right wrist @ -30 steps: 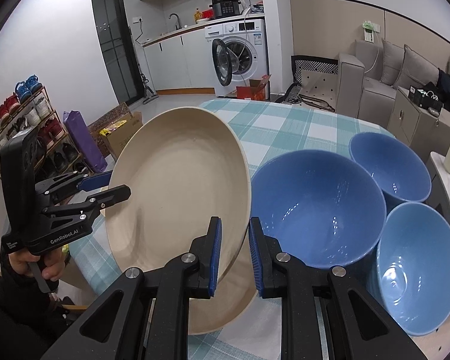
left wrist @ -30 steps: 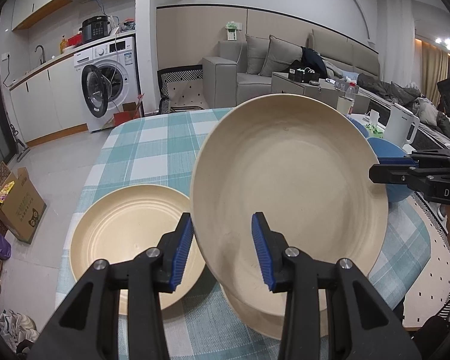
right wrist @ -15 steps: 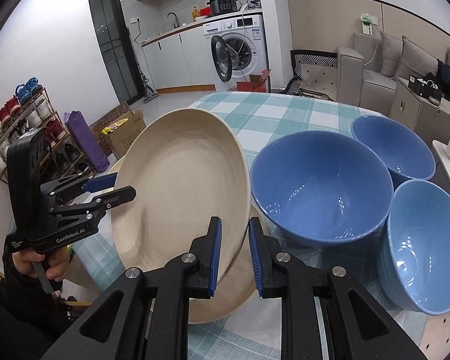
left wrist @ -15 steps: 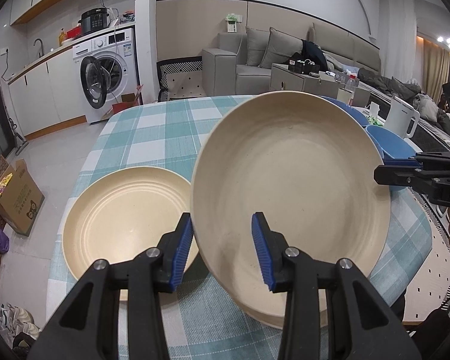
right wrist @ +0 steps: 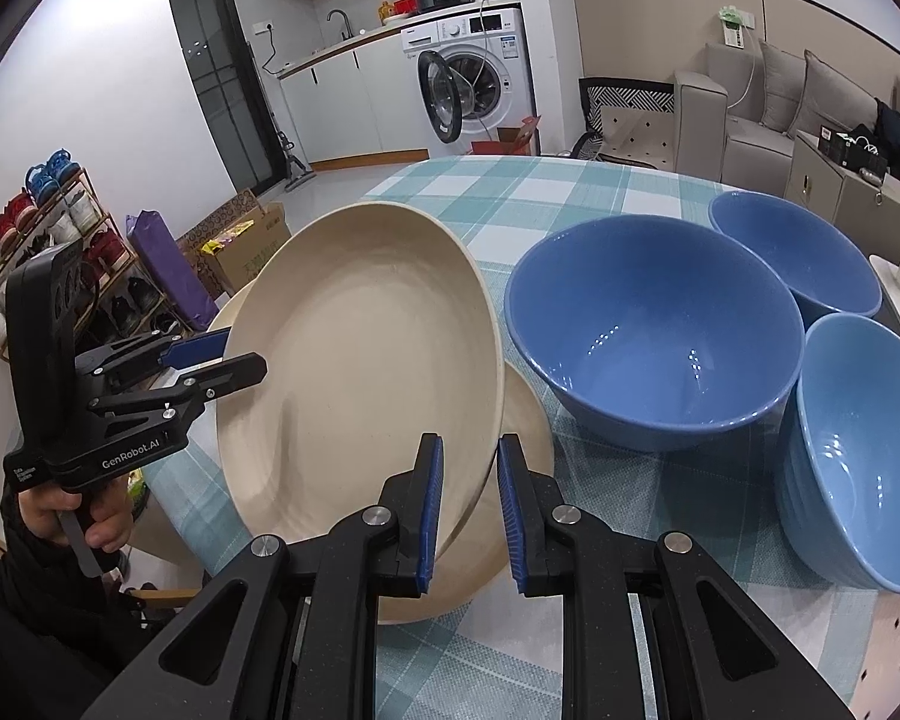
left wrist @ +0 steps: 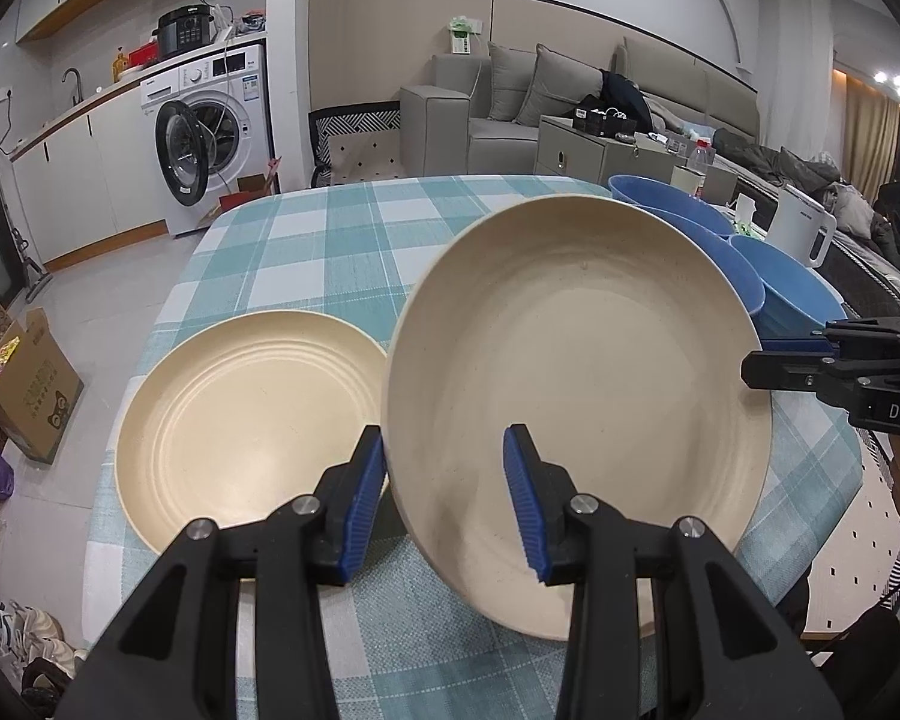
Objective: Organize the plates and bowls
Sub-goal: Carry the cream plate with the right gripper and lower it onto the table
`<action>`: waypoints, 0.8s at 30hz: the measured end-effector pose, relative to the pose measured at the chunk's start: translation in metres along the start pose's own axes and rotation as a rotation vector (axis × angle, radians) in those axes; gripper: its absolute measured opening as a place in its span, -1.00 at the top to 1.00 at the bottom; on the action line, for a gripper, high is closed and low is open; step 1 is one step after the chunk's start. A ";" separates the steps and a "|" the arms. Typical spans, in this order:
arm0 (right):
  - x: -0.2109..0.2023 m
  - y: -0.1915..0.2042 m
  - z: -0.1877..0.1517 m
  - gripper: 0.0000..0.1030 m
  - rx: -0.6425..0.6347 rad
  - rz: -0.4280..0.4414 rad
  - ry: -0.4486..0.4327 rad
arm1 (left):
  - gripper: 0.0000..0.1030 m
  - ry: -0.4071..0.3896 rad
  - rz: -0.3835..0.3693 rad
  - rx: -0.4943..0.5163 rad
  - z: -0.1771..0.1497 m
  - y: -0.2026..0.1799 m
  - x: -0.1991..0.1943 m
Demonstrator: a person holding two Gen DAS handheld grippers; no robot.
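My left hand-held gripper has its blue pads set on either side of the near rim of a cream plate, with a gap showing at the right pad, so I cannot tell whether it truly pinches. My right hand-held gripper takes the same plate at its opposite edge, its pads close together around the rim. Between the two, the plate hangs tilted above the table, which wears a teal checked cloth.

Under the raised plate lies a second cream plate, flat on the cloth. To the left of it, a third cream plate with ringed grooves rests near the table's edge.

To the right stand three blue bowls: a large bowl just beside the plates, a far bowl behind it, and a paler bowl nearest the right edge, all close to each other.
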State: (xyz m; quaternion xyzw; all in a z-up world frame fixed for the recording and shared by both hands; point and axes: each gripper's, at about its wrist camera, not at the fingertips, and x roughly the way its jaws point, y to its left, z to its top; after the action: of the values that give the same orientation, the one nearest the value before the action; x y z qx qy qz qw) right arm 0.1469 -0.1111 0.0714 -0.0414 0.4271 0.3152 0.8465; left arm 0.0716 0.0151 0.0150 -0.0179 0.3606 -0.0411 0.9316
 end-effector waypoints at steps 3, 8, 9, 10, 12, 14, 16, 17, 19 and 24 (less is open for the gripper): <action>0.003 0.001 -0.003 0.63 -0.004 -0.004 0.016 | 0.25 0.007 0.002 0.002 -0.001 -0.001 0.001; 0.012 0.000 -0.009 0.63 -0.003 -0.009 0.047 | 0.25 0.019 0.004 0.012 -0.003 -0.002 0.003; 0.014 0.000 -0.009 0.63 -0.002 -0.011 0.050 | 0.25 0.021 0.004 0.015 -0.004 -0.003 0.004; 0.015 0.000 -0.009 0.63 -0.003 -0.014 0.052 | 0.25 0.023 0.004 0.016 -0.004 -0.003 0.004; 0.015 0.000 -0.010 0.63 -0.003 -0.015 0.057 | 0.25 0.027 0.003 0.018 -0.005 -0.004 0.005; 0.016 0.000 -0.010 0.63 -0.006 -0.020 0.063 | 0.25 0.034 0.001 0.023 -0.006 -0.005 0.007; 0.018 0.000 -0.011 0.63 -0.010 -0.030 0.069 | 0.25 0.039 0.002 0.031 -0.007 -0.007 0.009; 0.018 0.000 -0.011 0.63 -0.009 -0.034 0.073 | 0.25 0.043 0.003 0.035 -0.008 -0.008 0.010; 0.021 0.000 -0.011 0.63 -0.012 -0.043 0.082 | 0.25 0.049 0.004 0.044 -0.009 -0.010 0.011; 0.022 -0.002 -0.016 0.63 -0.018 -0.062 0.091 | 0.25 0.060 0.004 0.054 -0.010 -0.012 0.016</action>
State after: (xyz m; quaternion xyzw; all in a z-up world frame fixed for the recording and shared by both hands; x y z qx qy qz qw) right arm 0.1470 -0.1072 0.0442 -0.0767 0.4607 0.2905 0.8351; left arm 0.0761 0.0015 -0.0022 0.0093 0.3872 -0.0493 0.9206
